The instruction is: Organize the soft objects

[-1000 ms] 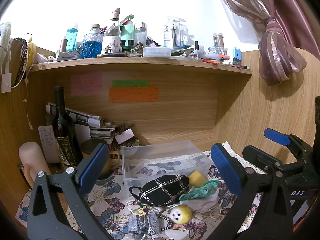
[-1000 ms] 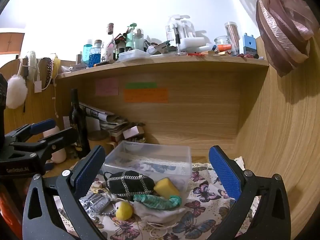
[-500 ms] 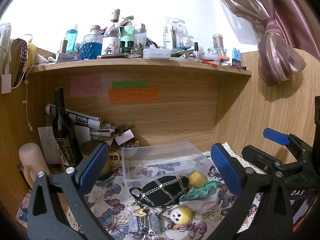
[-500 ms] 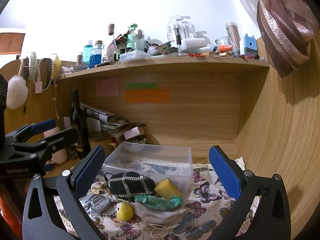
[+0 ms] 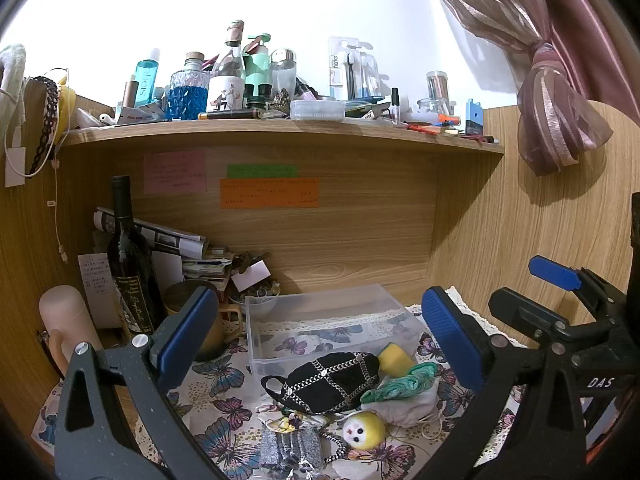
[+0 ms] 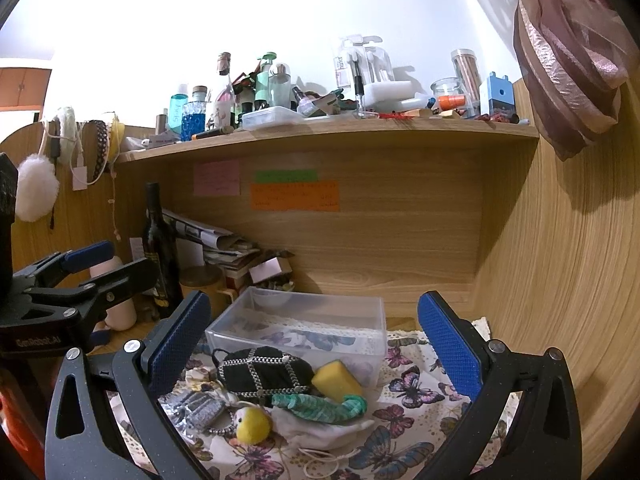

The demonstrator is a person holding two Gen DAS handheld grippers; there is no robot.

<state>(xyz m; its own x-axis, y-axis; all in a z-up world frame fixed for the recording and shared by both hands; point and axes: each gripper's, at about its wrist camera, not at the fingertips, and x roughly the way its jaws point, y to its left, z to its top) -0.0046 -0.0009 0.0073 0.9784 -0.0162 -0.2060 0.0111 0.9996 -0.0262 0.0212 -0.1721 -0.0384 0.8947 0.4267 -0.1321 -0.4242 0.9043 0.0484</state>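
Note:
A pile of soft things lies on the butterfly cloth [image 5: 216, 408] in front of a clear plastic box [image 5: 328, 320]: a black chain-covered mask [image 5: 332, 376], a yellow sponge [image 5: 394, 358], a green knitted piece [image 5: 400, 386], a white cloth [image 5: 412, 404], a yellow plush ball [image 5: 364, 430] and a grey glitter item [image 5: 290, 448]. The box [image 6: 304, 320] holds nothing. My left gripper [image 5: 316, 336] is open above the pile. My right gripper [image 6: 312, 340] is open above the mask [image 6: 264, 372] and sponge [image 6: 336, 380].
A dark wine bottle [image 5: 128, 264], a brown mug [image 5: 208, 328], a pink flask [image 5: 66, 320] and stacked papers [image 5: 192, 252] stand at the left back. A crowded shelf [image 5: 280, 128] hangs overhead. Wood walls close the back and right.
Both views have shifted only slightly. The pile and box have not moved, and both grippers stay open.

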